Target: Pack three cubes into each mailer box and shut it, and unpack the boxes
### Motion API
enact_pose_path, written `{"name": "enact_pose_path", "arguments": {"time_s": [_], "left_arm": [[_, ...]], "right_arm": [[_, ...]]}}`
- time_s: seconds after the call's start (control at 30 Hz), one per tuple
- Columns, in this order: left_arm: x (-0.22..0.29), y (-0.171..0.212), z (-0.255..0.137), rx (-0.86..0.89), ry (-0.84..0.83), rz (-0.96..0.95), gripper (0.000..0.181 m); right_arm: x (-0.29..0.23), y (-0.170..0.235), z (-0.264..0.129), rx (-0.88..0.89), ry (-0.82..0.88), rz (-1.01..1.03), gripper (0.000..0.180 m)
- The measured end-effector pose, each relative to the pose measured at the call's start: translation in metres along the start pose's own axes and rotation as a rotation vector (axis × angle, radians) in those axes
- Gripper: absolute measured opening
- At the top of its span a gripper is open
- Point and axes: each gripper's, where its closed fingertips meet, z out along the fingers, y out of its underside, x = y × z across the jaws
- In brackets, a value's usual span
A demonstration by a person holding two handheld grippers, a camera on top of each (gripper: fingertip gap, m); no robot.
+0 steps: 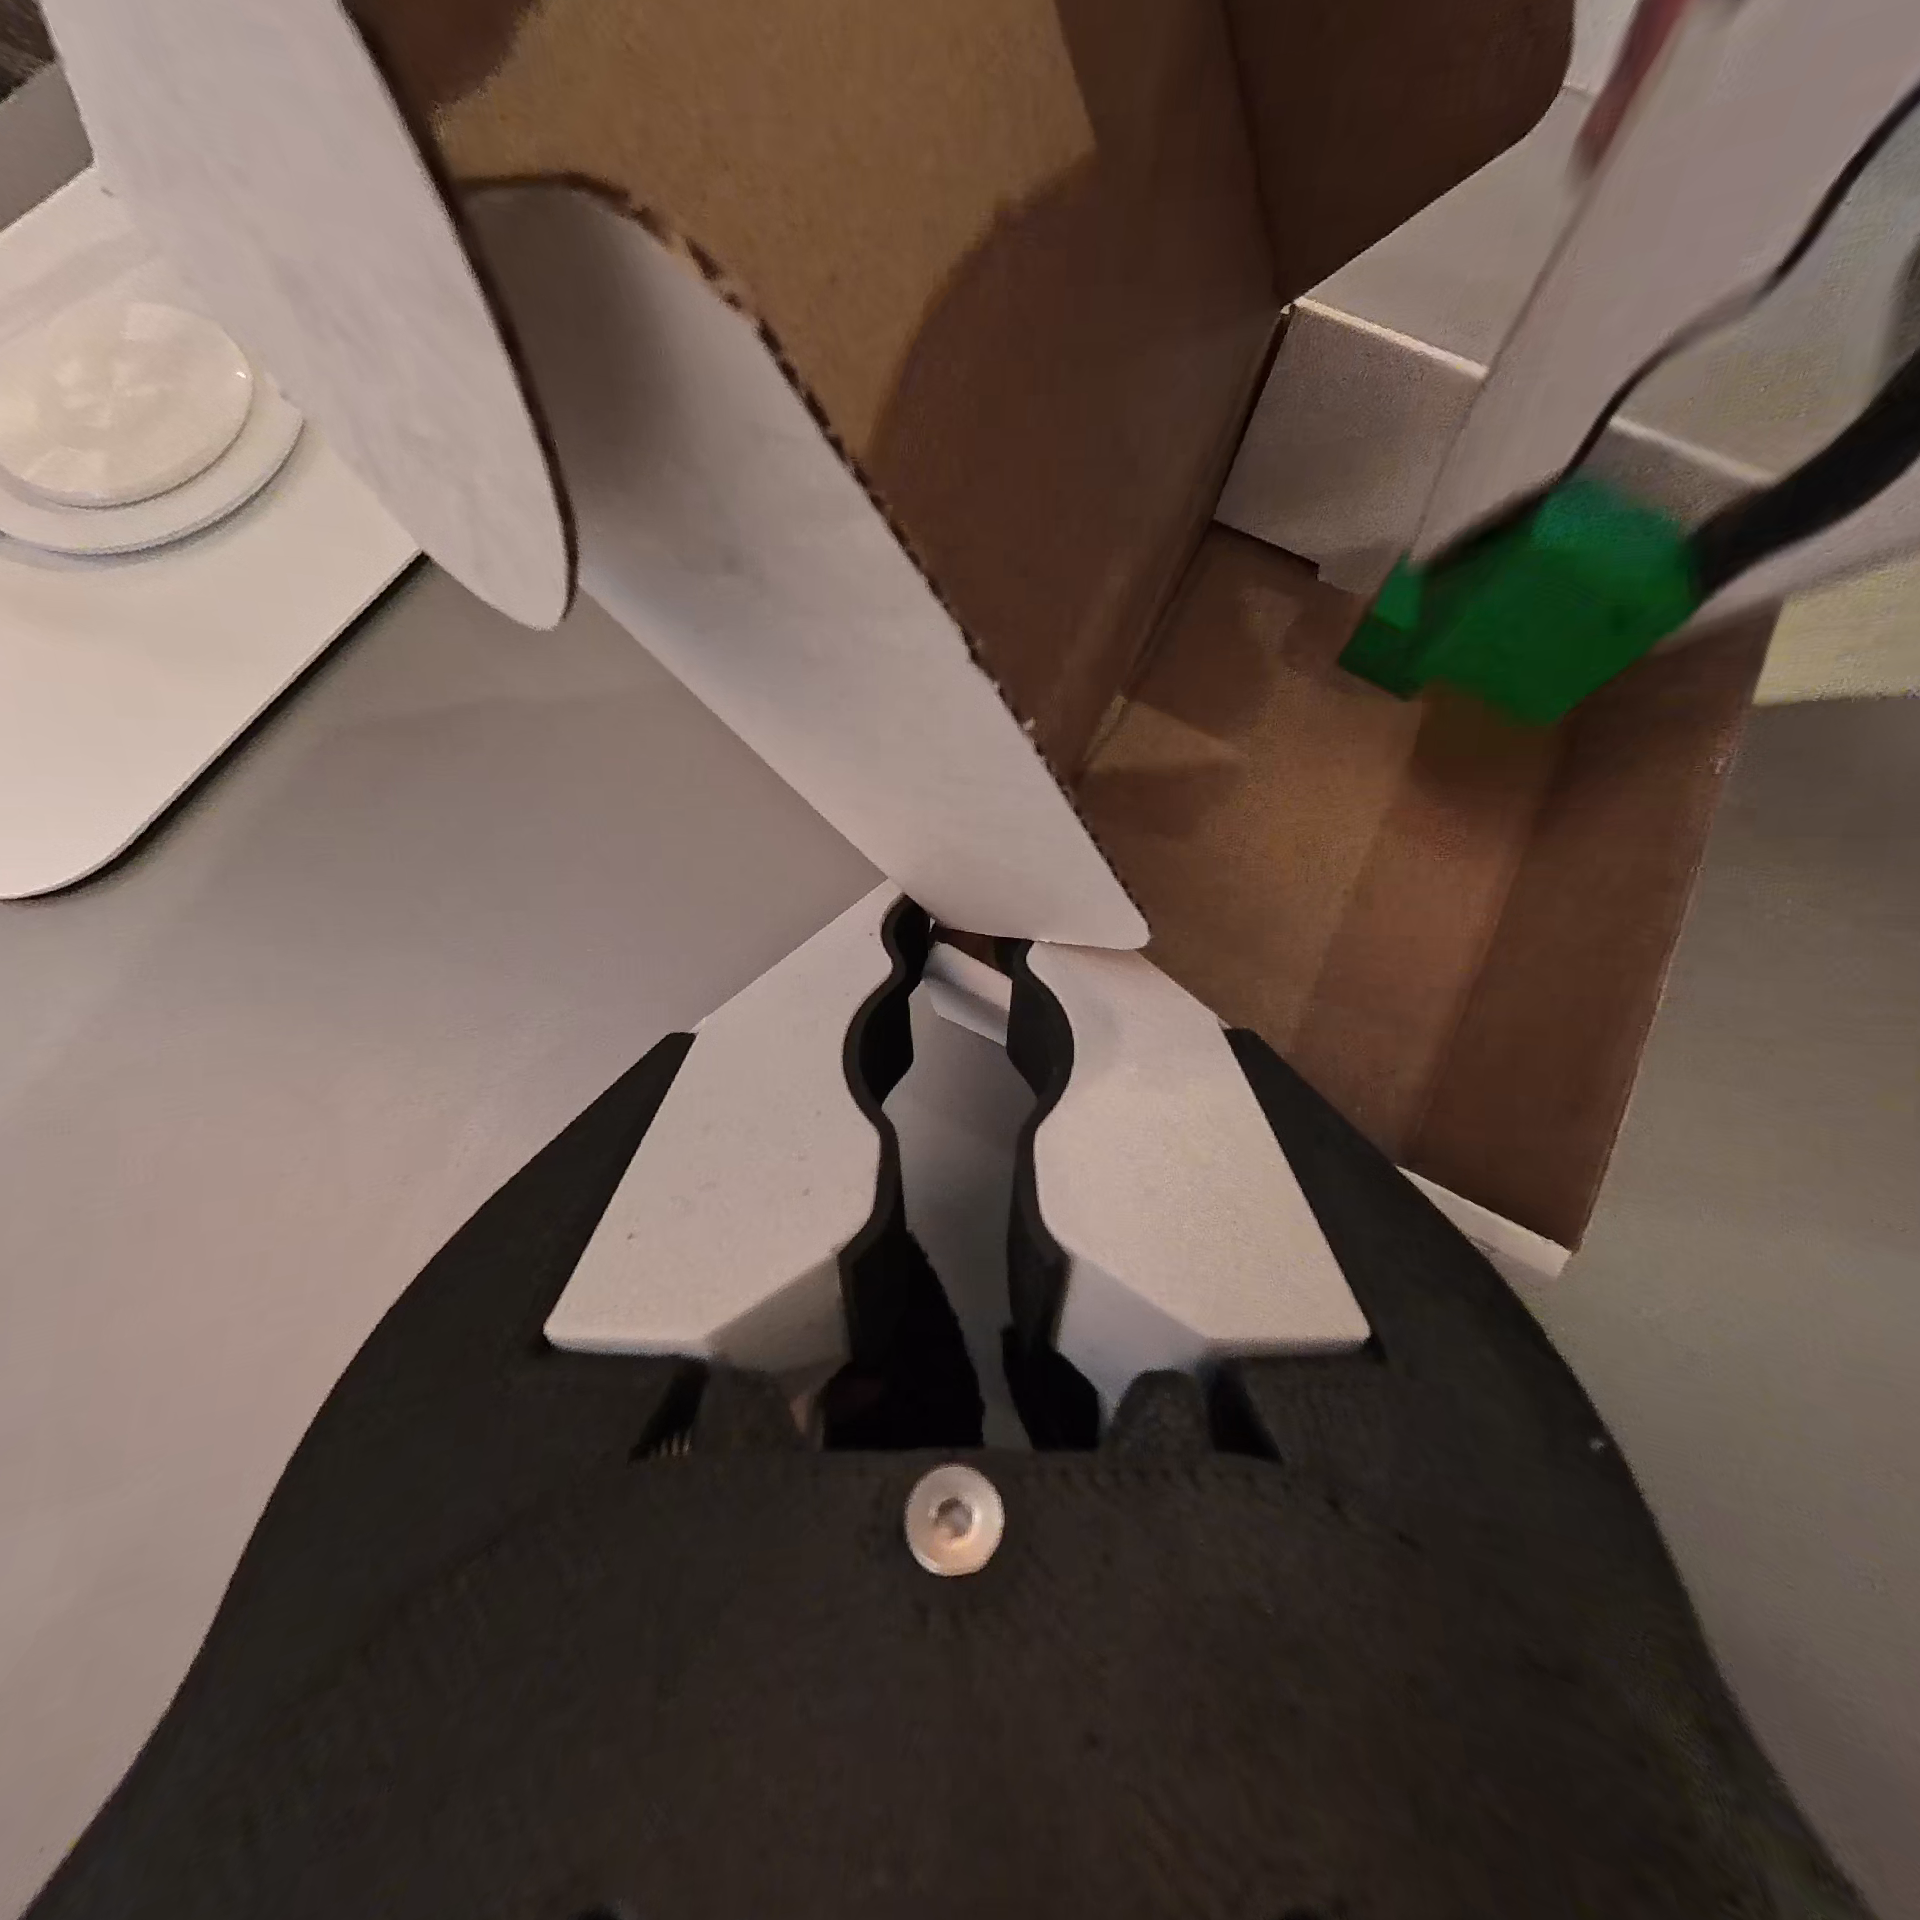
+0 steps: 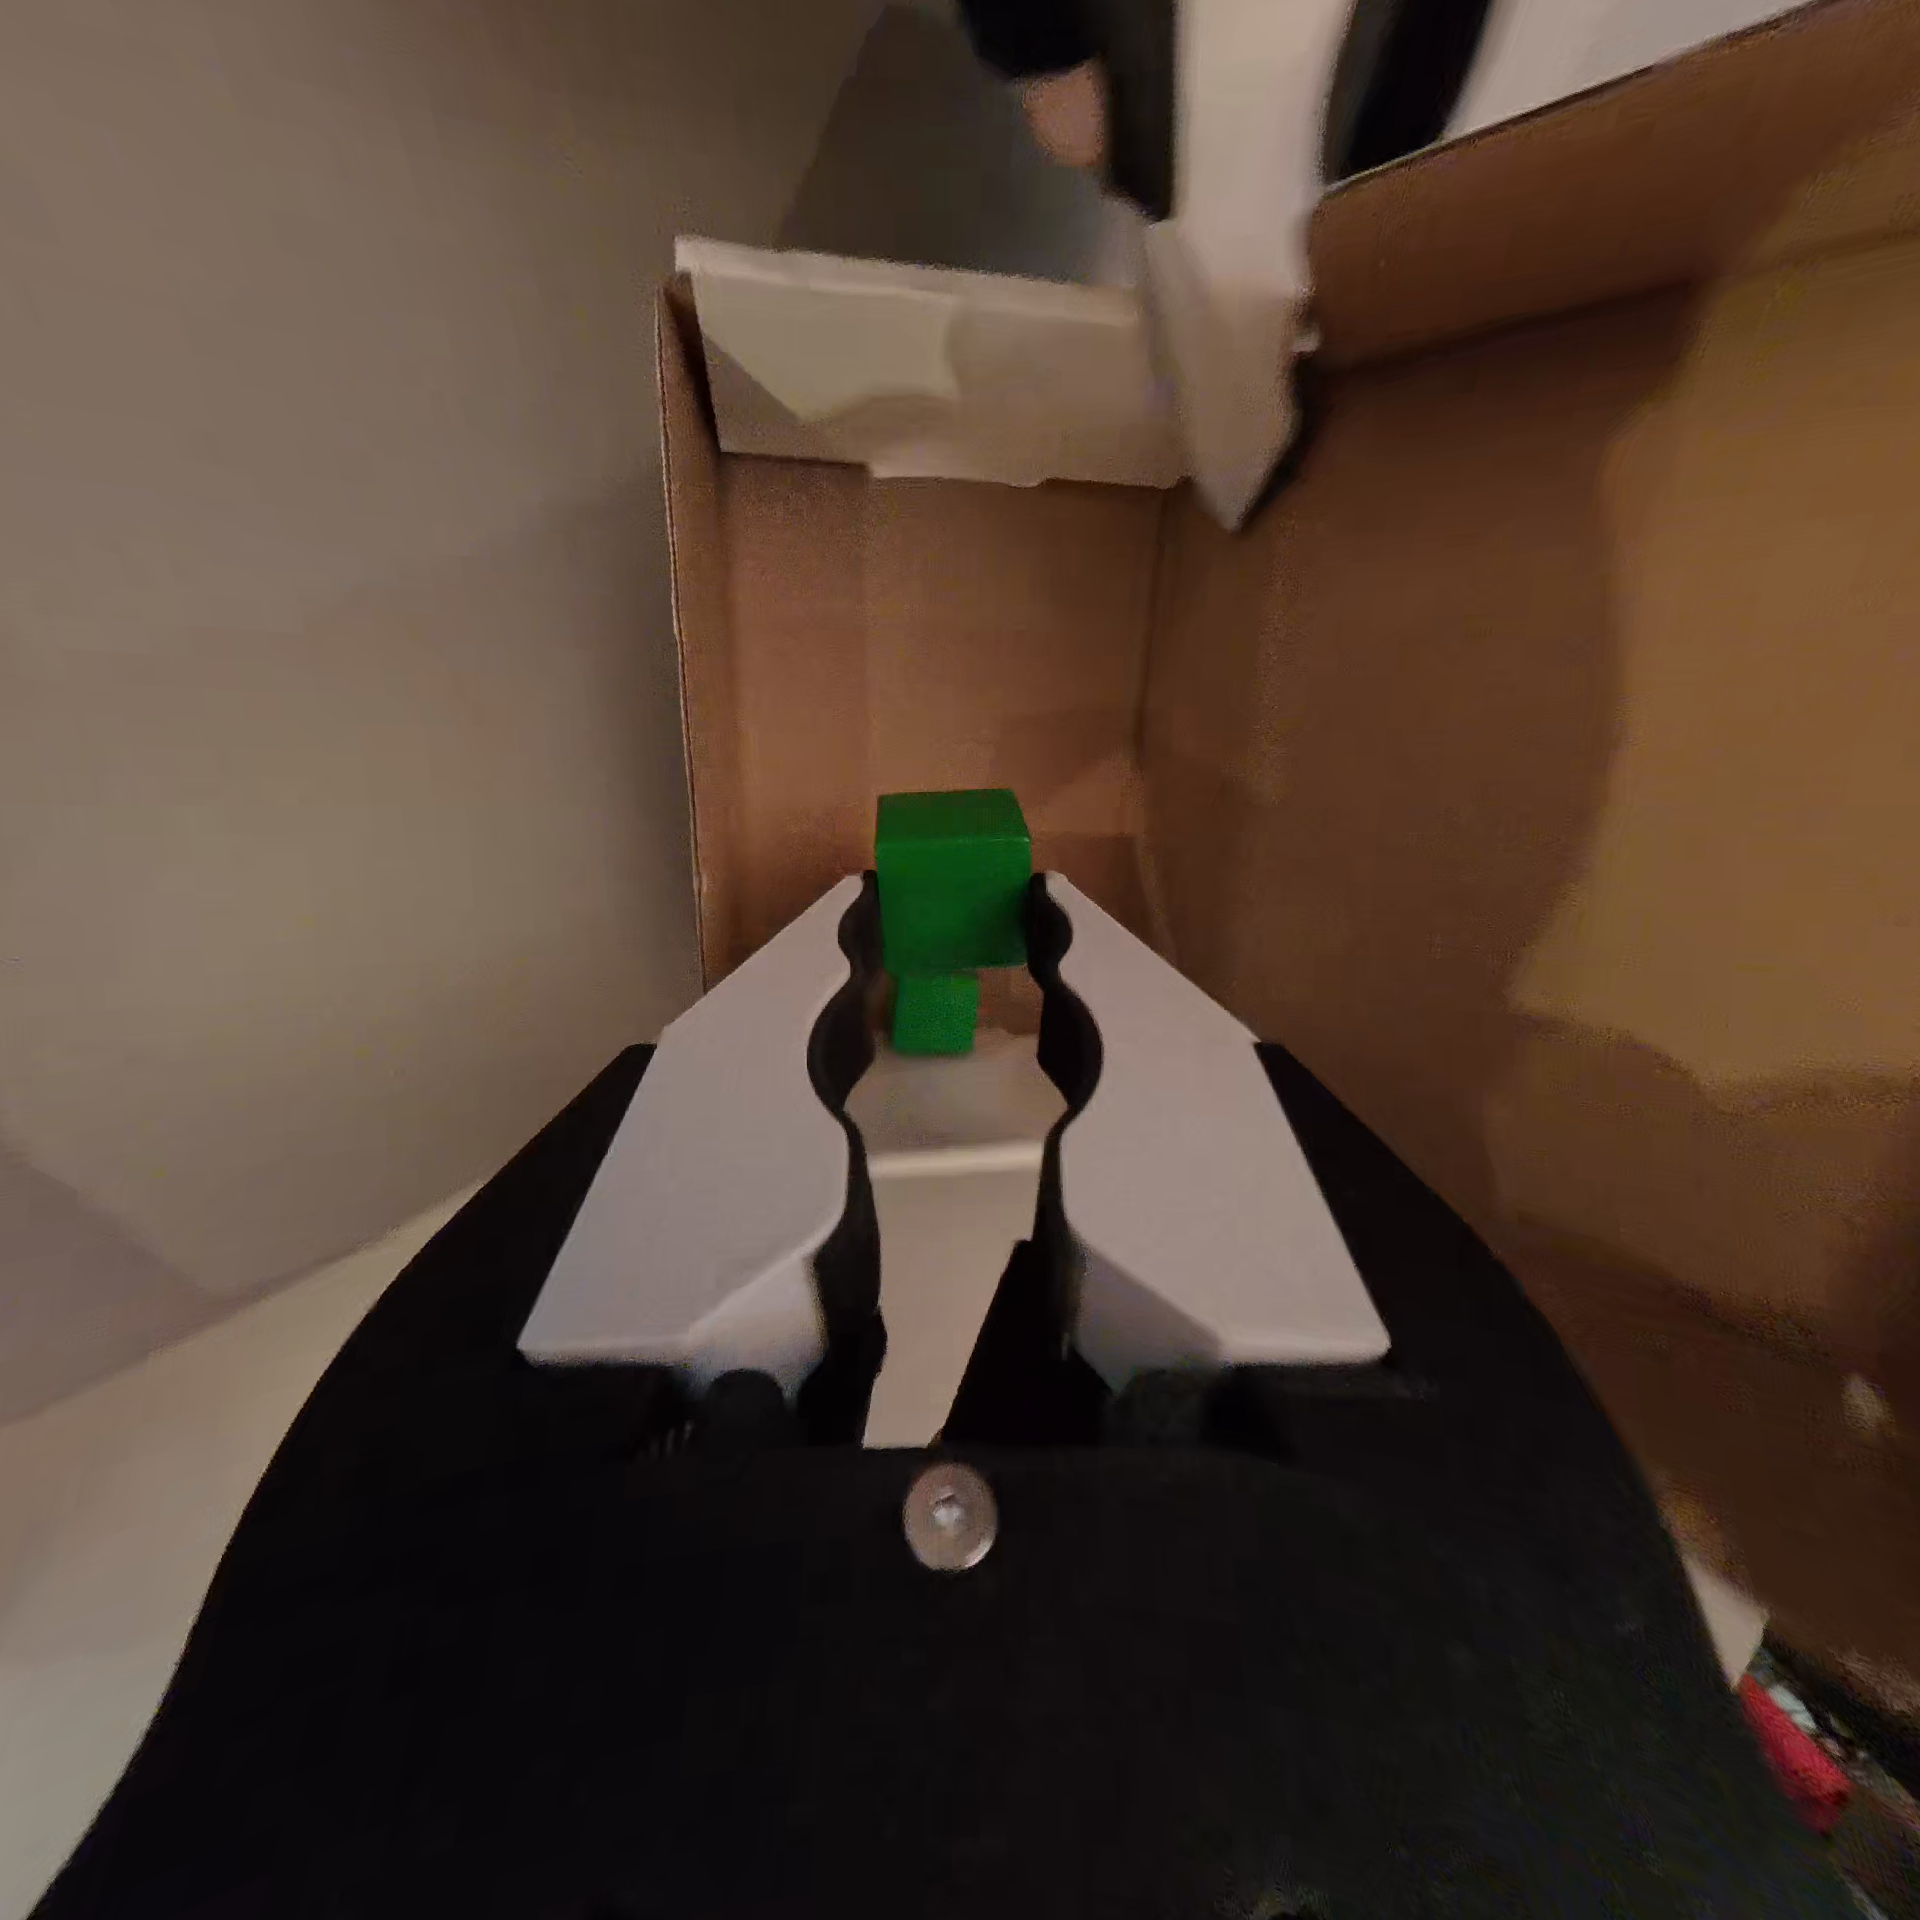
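1. Progress: mid-task. Right claw [image 2: 951, 894] closed on a green cube [image 2: 951, 883], held over the open mailer box [image 2: 1351, 831]. Second green cube [image 2: 935, 1013] visible below the held one, seemingly resting on the box floor. No third cube in view. Packing or unpacking: cannot tell from these frames alone.
2. Left claw [image 1: 961, 951] nearly closed, apparently pinching the corner of the white lid flap [image 1: 831, 665], holding the lid up and clear of the opening.
3. Remaining, as judged: box not shut; at most two cubes accounted for; other boxes not in view.
4. Edges: brown box walls close on the left and far side of the held cube; raised lid panel [image 2: 1558, 520] standing along the right. White folded end flap [image 2: 914, 353] at the far wall, overhanging slightly inward.
5. Open room: clear brown floor [image 1: 1403, 883] ahead of the cubes; straight vertical path unobstructed. Sideways travel limited by walls.
6. Grey surface [image 1: 312, 1039] beside the box free; white stand base [image 1: 135, 468] well to the left.
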Motion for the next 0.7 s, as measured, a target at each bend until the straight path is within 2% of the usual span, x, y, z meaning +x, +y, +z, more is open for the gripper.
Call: {"name": "enact_pose_path", "arguments": {"time_s": [0.1,0.2,0.27,0.37,0.43,0.53,0.6,0.7], "left_arm": [[0.0,0.0,0.0,0.0,0.0,0.0,0.01],[0.0,0.0,0.0,0.0,0.0,-0.001,0.01],[0.0,0.0,0.0,0.001,0.0,-0.003,0.01],[0.0,0.0,0.0,0.001,0.001,-0.004,0.01],[0.0,0.0,0.0,0.001,0.001,-0.004,0.01],[0.0,0.0,0.0,0.002,0.001,-0.004,0.01],[0.0,0.0,0.0,0.002,0.002,-0.006,0.01],[0.0,0.0,0.0,0.003,0.002,-0.007,0.01]], "right_arm": [[0.015,0.013,-0.056,0.081,0.102,0.089,0.026],[0.041,0.057,-0.118,0.115,0.242,0.26,0.026],[0.058,0.108,-0.151,0.08,0.334,0.412,0.026],[0.072,0.208,-0.174,-0.051,0.431,0.683,0.025],[0.067,0.266,-0.169,-0.115,0.418,0.854,0.025],[0.054,0.327,-0.136,-0.173,0.341,1.031,0.025],[0.044,0.357,-0.112,-0.234,0.306,1.099,0.025],[0.038,0.374,-0.084,-0.243,0.265,1.163,0.025]]}}
